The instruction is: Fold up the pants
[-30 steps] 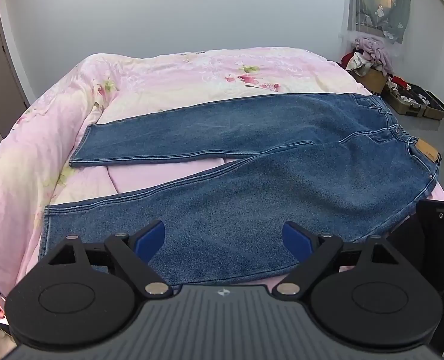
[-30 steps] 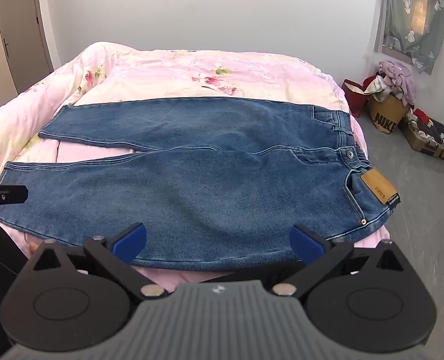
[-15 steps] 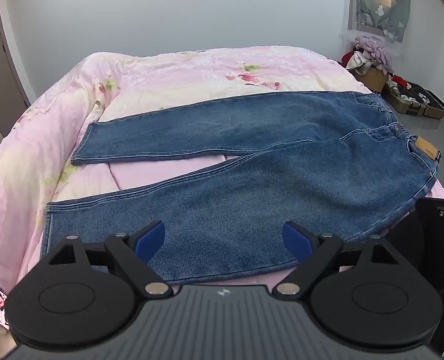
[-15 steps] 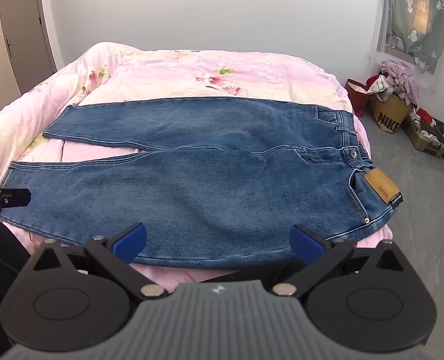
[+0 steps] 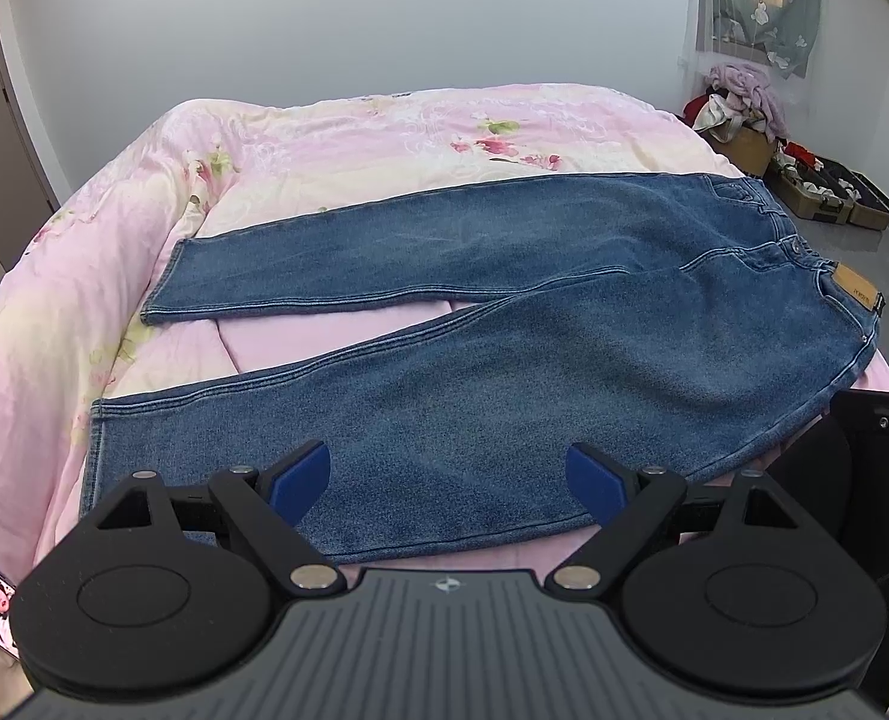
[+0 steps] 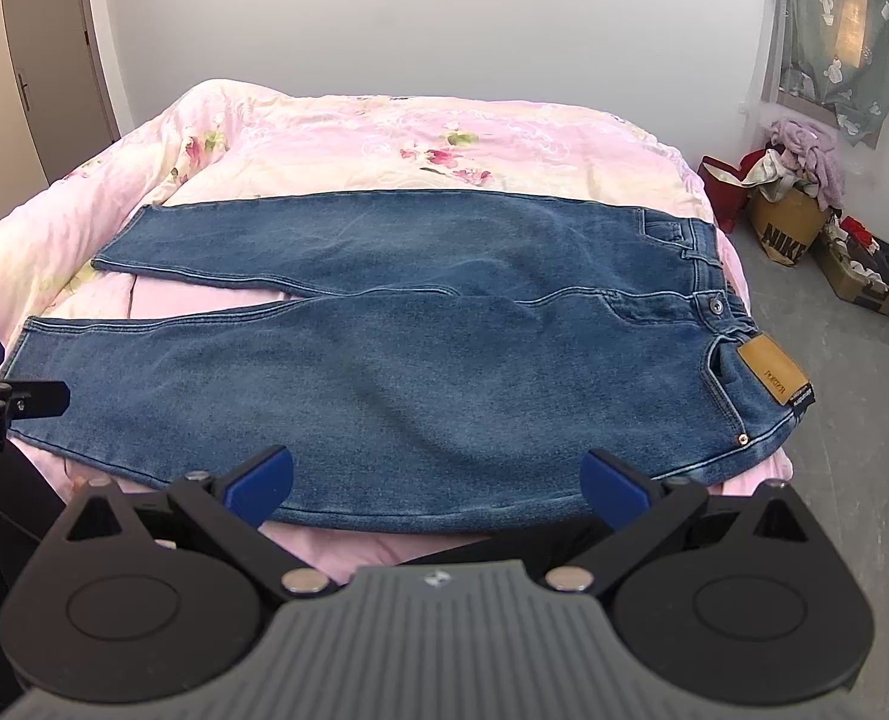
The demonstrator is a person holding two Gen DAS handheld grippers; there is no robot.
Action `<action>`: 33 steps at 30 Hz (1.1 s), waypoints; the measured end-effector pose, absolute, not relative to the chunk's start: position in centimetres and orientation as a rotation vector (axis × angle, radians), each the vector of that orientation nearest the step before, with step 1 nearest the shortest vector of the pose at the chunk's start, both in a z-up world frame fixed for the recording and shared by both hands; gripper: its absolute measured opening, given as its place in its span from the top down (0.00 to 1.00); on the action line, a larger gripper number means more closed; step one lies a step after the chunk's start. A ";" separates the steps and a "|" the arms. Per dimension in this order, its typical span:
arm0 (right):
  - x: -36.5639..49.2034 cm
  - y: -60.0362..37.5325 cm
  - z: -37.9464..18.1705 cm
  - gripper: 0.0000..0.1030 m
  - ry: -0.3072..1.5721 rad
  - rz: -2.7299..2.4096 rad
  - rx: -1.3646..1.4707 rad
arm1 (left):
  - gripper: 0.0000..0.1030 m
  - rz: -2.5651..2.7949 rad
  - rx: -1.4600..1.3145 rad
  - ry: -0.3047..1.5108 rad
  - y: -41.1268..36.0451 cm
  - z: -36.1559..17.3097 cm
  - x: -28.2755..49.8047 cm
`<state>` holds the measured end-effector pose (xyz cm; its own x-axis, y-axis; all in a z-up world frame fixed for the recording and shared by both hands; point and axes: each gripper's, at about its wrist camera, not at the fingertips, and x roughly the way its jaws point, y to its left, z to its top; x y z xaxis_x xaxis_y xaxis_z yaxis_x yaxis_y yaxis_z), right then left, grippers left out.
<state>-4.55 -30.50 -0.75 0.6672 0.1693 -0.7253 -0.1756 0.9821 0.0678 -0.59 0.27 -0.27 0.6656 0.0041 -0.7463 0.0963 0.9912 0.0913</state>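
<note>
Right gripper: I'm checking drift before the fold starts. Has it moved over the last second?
Yes, slightly. In its own view the jeans and bed sit a little lower and more right, so the open right gripper tilted up and left.

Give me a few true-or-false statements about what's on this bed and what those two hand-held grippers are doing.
1. The jeans lie spread flat on the pink bedspread. True.
2. The left hand-held gripper is clamped on a trouser leg. False: its jaws stand wide open, holding nothing.
3. The waistband with the tan leather patch is at the right end. True.
4. The two legs lie stacked on each other. False: they are spread apart, with bedspread showing between them.
5. The right hand-held gripper is open. True.
</note>
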 end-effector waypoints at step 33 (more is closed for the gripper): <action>-4.1 -30.1 -0.6 0.04 0.811 0.210 -0.014 | 0.00 -0.043 0.119 0.842 0.5 0.0 -0.3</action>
